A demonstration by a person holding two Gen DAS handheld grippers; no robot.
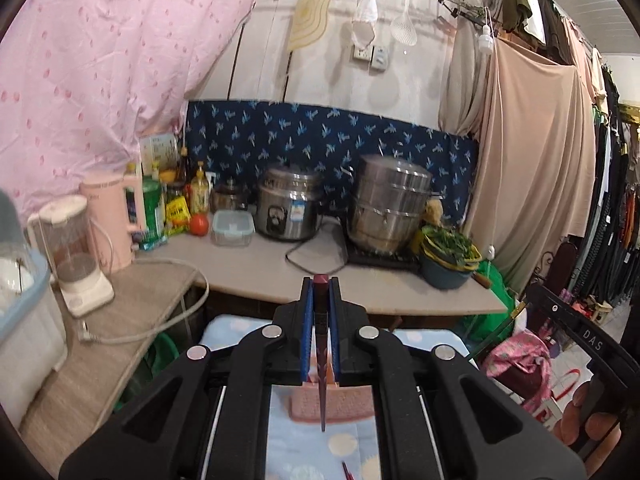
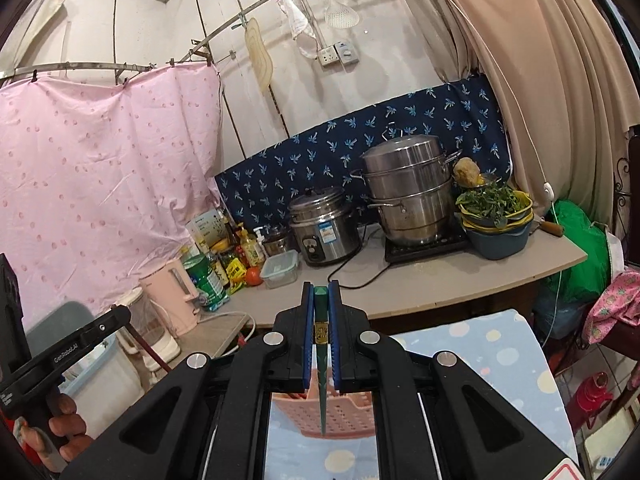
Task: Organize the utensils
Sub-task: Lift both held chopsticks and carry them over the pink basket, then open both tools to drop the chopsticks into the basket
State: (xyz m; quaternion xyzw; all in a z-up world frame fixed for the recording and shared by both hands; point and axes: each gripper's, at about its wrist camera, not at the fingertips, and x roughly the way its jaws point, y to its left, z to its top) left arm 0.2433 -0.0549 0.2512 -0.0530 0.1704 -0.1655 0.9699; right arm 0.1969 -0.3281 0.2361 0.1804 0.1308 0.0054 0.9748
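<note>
In a cramped kitchen, a person holds 2 grippers raised above a table covered in a dotted blue cloth (image 2: 492, 344). The left gripper (image 1: 321, 280) pinches a dark red chopstick (image 1: 322, 360) between its blue pads (image 1: 306, 332), the thick end poking out past the fingertips and the thin end trailing back under the jaws. The right gripper (image 2: 320, 286) clamps a green chopstick (image 2: 321, 360) the same way. Below and behind each grip lies a pink basket (image 2: 324, 416) on the cloth. Ahead of both grippers runs a counter (image 1: 256, 268) with a rice cooker (image 1: 290, 210) and a steamer pot (image 1: 390, 204). Another red chopstick (image 1: 346, 472) lies on the cloth beneath the left gripper.
</note>
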